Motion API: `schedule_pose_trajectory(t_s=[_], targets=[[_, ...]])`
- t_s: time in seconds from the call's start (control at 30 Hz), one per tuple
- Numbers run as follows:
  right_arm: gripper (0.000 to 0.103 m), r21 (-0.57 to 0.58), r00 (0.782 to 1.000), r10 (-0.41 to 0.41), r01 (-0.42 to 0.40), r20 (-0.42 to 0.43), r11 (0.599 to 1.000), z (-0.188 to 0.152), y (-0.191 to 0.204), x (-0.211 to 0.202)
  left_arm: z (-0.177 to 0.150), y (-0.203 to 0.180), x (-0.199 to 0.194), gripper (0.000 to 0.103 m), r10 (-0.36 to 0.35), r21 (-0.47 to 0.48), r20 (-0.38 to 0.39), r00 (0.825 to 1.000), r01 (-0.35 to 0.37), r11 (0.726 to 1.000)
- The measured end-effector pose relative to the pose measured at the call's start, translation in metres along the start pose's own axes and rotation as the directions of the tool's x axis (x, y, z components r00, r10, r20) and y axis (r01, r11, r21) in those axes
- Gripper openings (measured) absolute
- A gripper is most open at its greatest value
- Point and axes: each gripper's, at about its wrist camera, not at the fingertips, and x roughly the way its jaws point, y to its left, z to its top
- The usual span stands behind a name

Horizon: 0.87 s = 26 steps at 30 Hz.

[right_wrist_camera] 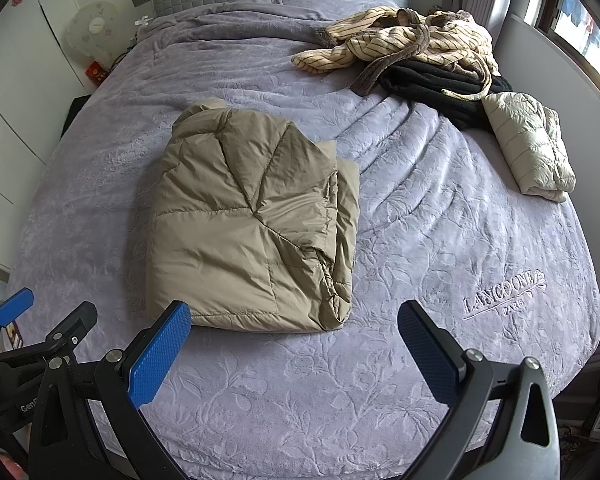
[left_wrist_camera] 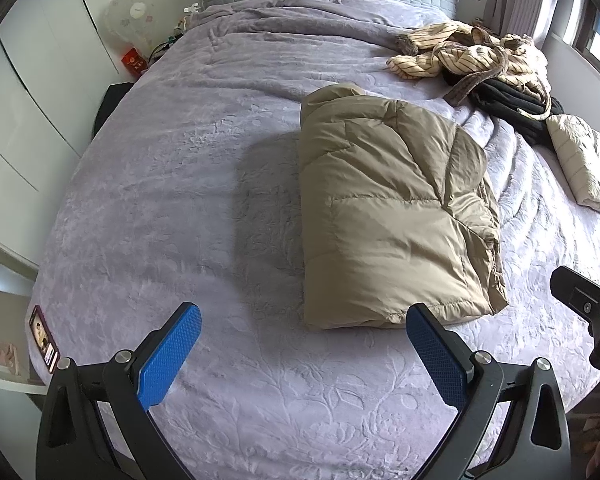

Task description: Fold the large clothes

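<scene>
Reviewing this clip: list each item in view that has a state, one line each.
Tan puffer jacket: folded, lying on the bed.
Cream puffer jacket: folded, right side.
Striped garment: unfolded, crumpled.
Black garment: bunched under the striped one.
Left gripper: open, empty.
Right gripper: open, empty.

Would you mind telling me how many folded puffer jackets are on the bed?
2: a tan jacket folded mid-bed, and a small cream jacket folded at the right edge beside the unfolded pile, which may hide more.
</scene>
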Motion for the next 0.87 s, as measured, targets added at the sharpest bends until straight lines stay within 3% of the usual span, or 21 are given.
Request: schedule_pose_trajectory(t_s=[0.87], targets=[[0.103,-0.025,1.000,0.012,-0.012,-0.022,1.000,-0.0012,0.0015,0.0089,-0.0028,-0.0055,-0.0018,0.103,-0.018,0.031,0.012,1.000,0.017,0.999]])
